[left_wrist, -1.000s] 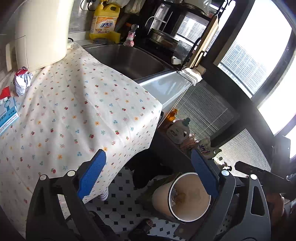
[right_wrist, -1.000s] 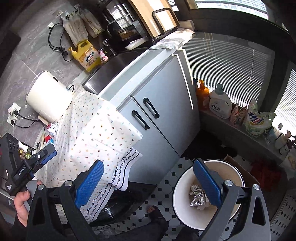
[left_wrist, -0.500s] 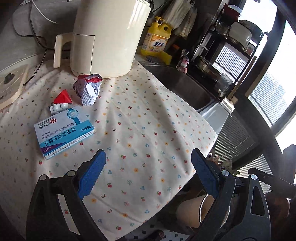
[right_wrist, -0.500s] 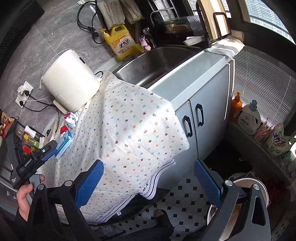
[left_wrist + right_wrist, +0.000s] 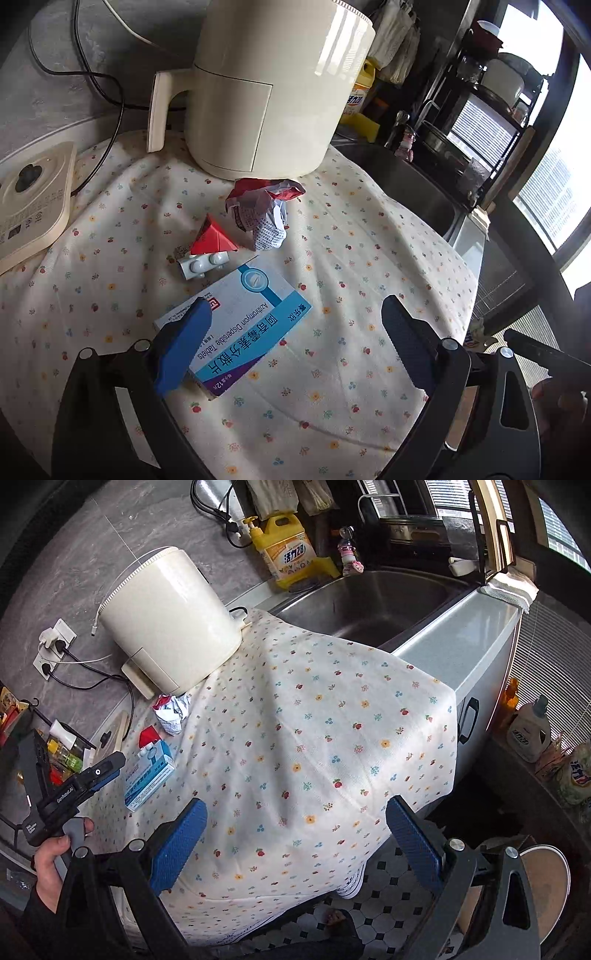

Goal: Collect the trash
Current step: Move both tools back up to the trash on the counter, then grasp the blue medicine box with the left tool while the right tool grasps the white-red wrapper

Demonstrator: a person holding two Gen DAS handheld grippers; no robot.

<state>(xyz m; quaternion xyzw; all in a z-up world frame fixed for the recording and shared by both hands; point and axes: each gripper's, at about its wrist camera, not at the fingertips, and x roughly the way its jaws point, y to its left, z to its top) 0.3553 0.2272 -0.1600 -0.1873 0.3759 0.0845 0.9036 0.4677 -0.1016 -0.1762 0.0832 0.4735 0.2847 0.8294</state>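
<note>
On the flowered cloth (image 5: 351, 258) lie a blue and white medicine box (image 5: 243, 328), a small pill blister (image 5: 202, 264), a red paper scrap (image 5: 212, 236) and a crumpled red and white wrapper (image 5: 264, 214). My left gripper (image 5: 291, 343) is open and empty, just above the cloth, its left finger over the box's near end. My right gripper (image 5: 295, 842) is open and empty over the cloth's near edge. The box (image 5: 149, 775) and wrapper (image 5: 171, 712) show at the left in the right wrist view. The white bin's rim (image 5: 554, 853) shows on the floor at lower right.
A cream appliance (image 5: 273, 85) stands just behind the wrapper. A cream scale (image 5: 26, 199) lies at left. The sink (image 5: 369, 602) is beyond the cloth, with a yellow detergent bottle (image 5: 288, 554) behind it. Bottles (image 5: 528, 731) stand by the window.
My left gripper has swung from the bin on the floor up to the counter and closed in on the medicine box. My right gripper has risen from the bin toward the cloth.
</note>
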